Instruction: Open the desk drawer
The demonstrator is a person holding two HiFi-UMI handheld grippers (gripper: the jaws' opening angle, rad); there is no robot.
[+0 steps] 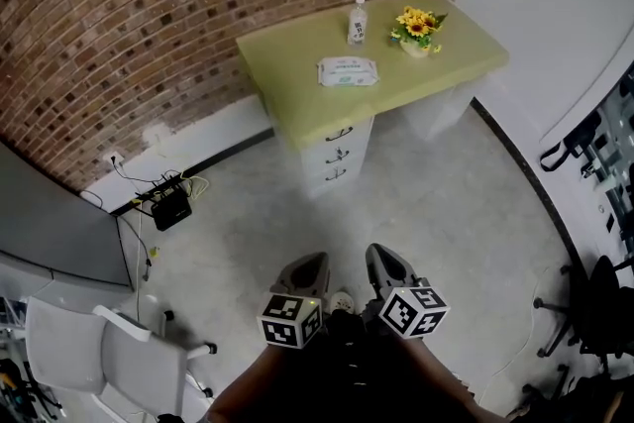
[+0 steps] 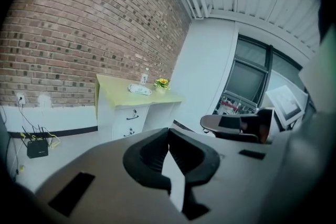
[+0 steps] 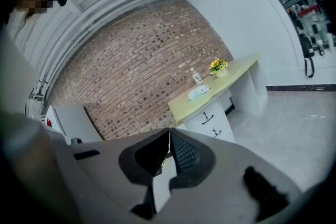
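A: Where's the target?
B: The drawers point(image 1: 339, 152) sit closed under the green table point(image 1: 287, 54), straight ahead, well apart from you.
A: Fingers?
B: Your left gripper point(image 1: 302, 264) and right gripper point(image 1: 388, 258) both have fingers pressed together, nothing held.

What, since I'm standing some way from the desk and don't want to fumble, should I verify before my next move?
1. Sight of the drawer handles: ok, three show, and all the drawers look shut.
2. Reach to the desk: not ok, a stretch of floor lies between.
3. Path ahead: ok, the chair and black router sit off to the side.
4. Jaws of the left gripper apart for a grasp: not ok, together, nothing between.
5. Jaws of the right gripper apart: not ok, together, nothing between.
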